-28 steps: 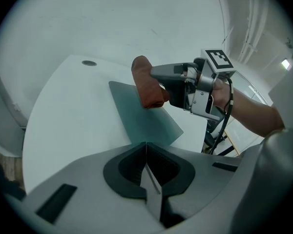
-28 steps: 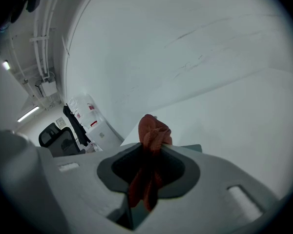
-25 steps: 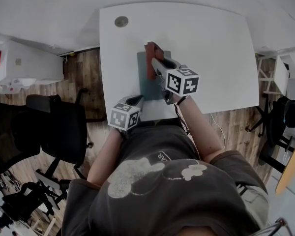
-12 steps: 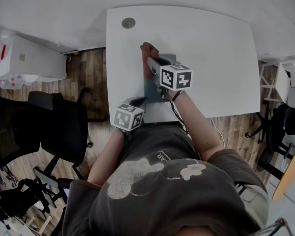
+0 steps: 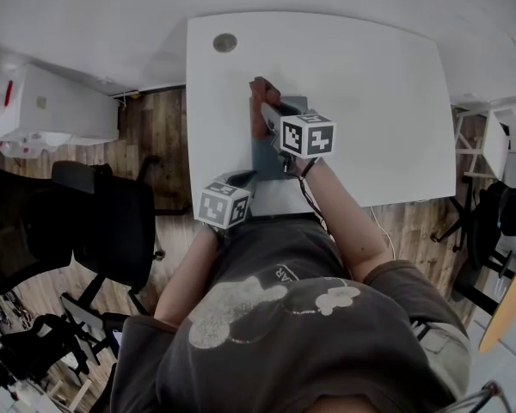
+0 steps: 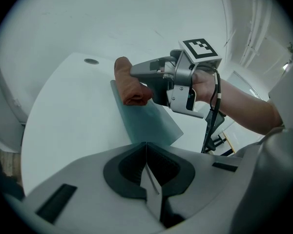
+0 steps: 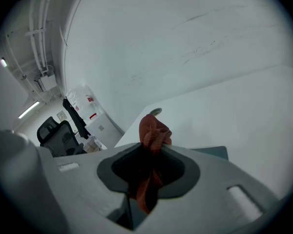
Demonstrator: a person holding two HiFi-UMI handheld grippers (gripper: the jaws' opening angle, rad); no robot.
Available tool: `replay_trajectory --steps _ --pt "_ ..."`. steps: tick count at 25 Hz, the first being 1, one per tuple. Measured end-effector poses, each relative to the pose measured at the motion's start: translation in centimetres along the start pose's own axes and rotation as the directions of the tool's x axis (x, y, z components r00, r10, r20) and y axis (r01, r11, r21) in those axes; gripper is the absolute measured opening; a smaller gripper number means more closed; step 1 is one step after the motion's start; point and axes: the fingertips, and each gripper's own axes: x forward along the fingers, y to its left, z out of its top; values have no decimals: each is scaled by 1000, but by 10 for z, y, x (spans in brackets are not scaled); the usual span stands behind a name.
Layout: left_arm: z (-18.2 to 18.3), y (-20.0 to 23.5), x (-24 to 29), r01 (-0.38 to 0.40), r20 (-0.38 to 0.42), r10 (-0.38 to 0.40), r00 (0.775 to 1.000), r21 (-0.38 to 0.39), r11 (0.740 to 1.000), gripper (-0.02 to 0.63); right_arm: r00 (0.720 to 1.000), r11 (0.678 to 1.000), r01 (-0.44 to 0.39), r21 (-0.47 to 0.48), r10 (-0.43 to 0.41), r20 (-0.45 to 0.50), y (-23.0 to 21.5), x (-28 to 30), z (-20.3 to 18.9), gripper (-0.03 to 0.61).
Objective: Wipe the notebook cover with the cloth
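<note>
A grey-blue notebook (image 5: 273,151) lies flat on the white table (image 5: 378,84), near its front edge. My right gripper (image 5: 265,112) is shut on a rust-red cloth (image 5: 259,100), which sits bunched on the notebook's far left corner. In the right gripper view the cloth (image 7: 154,130) sticks up from between the jaws, with the notebook (image 7: 216,153) just beyond. My left gripper (image 5: 243,177) is shut, with its tips at the notebook's near left corner (image 6: 146,126). Whether it pinches the cover is hidden. From the left gripper view I see the cloth (image 6: 131,86) held by the right gripper (image 6: 137,75).
A round cable grommet (image 5: 224,42) is set in the table's far left corner. A black office chair (image 5: 103,222) and a white cabinet (image 5: 52,110) stand on the wood floor to the left. More chair legs (image 5: 477,205) show at the right.
The right gripper has carried the cloth a little to the left along the notebook's far edge. The left gripper has stayed at the near corner. My head view has shifted slightly.
</note>
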Motion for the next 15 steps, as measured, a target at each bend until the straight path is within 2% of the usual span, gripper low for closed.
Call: replay_trajectory --steps 9,15 --pt "0 4 -1 -9 10 10 1000 -37 999 -3 1000 1000 23 15 -22 -14 -18 -10 -5 89" --pt "2 -1 1 -28 14 28 1000 -36 999 -4 999 999 39 13 -39 -27 -39 -29 -6 89"
